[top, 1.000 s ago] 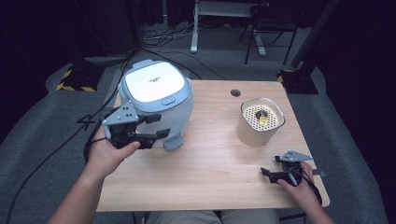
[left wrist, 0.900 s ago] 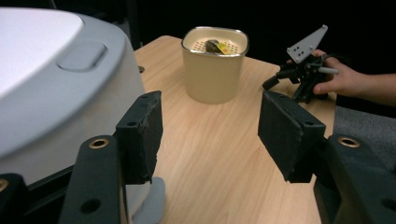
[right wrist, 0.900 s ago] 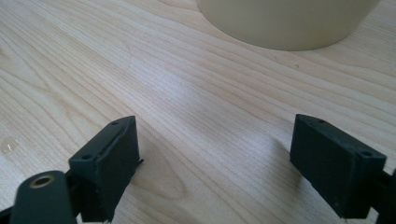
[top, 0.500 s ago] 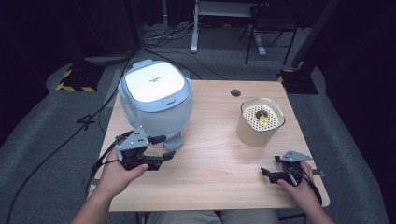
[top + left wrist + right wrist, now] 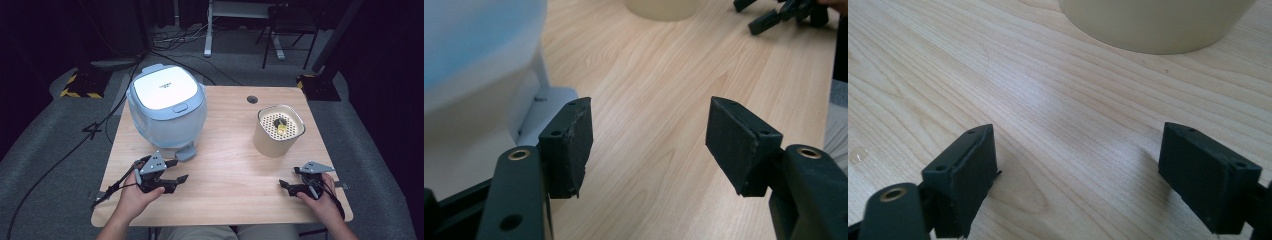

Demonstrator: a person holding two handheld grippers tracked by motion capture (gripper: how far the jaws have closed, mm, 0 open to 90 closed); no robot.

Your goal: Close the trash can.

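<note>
A pale blue rice cooker with a white lid, shut, stands on the left of the wooden table. My left gripper rests low in front of it, open and holding nothing. In the left gripper view the jaws stand wide apart over bare wood, with the cooker at the left. At the near right my right gripper is open and holds nothing. In its own view it points at the base of a beige container.
The beige round container stands right of centre, with a perforated insert and a small yellow piece in it. A cable hole sits near the table's far edge. Cables trail on the floor to the left.
My left gripper has come away from the cooker's side, moving down and toward the near edge of the table. The right gripper has stayed put.
</note>
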